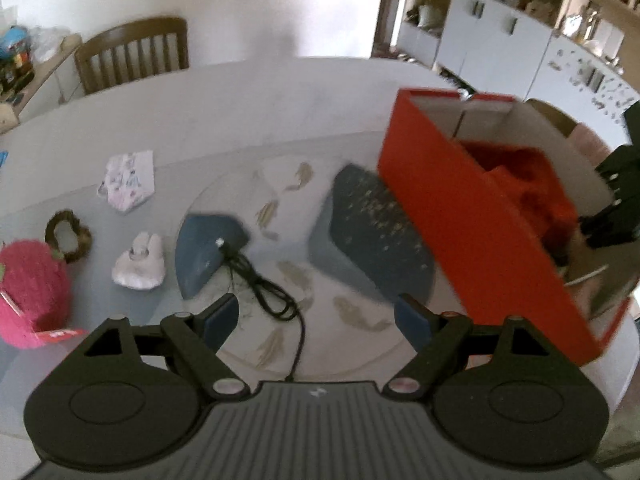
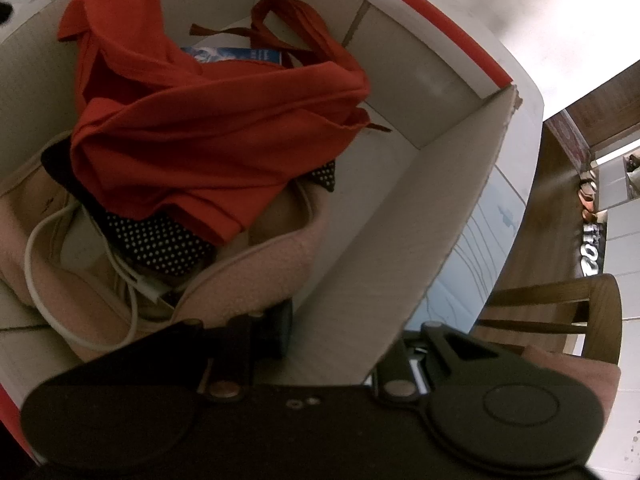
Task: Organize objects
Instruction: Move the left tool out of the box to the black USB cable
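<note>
**Meanwhile, box tilted at the bench edge**

Right now the red box (image 1: 472, 216) stands tipped at the right side of the bench (image 1: 280, 112), its white inside open to view. The right hand-held gripper (image 2: 344, 332) is clamped on the box's near wall, one finger inside and one outside. Inside lie one red cloth (image 2: 208, 132), one dotted black fabric (image 2: 160, 240), one pink fleece piece (image 2: 256, 280), one white cable (image 2: 80, 280) and one blue packet (image 2: 224, 54).

The left hand-held gripper (image 1: 316, 320) hangs over the bench with jaws wide apart and nothing between them. Below it lies one black cable (image 1: 264, 288). Two dark blue pieces (image 1: 372, 232) rest on the round mat, which leaves open room between them. Further left sit one white plush (image 1: 138, 268), one brown ring (image 1: 68, 236), one pink plush strawberry (image 1: 32, 292) and one patterned cloth (image 1: 128, 180). One wooden chair (image 1: 132, 54) stands behind the far rim.
</note>
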Motion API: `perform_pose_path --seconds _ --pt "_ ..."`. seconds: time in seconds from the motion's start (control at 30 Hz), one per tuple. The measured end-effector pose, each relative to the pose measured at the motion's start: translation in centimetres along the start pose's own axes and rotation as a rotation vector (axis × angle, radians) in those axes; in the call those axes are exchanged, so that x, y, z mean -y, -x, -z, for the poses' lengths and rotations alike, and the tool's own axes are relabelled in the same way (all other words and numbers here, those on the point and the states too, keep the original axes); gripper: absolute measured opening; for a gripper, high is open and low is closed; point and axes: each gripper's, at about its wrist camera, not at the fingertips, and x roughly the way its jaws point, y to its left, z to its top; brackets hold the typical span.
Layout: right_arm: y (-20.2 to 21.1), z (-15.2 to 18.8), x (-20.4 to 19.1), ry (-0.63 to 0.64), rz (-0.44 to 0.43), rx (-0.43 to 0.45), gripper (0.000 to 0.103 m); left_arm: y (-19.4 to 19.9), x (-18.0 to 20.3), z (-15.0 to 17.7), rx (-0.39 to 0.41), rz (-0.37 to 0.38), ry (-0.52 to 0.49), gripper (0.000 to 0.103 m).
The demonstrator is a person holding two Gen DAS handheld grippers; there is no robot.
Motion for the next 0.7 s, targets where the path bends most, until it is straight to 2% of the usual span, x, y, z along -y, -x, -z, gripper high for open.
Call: perform_pose_path --seconds 0.3,0.7 --pt "-0.1 -0.1 0.0 -0.007 0.008 -0.006 0.020 -4.2 0.0 -0.4 -0.037 -0.108 0.007 0.085" --pt "-0.2 -0.1 -0.1 -0.013 0.016 -0.008 0.020 -6.3 0.1 -1.5 -0.039 -0.201 0.019 0.083"
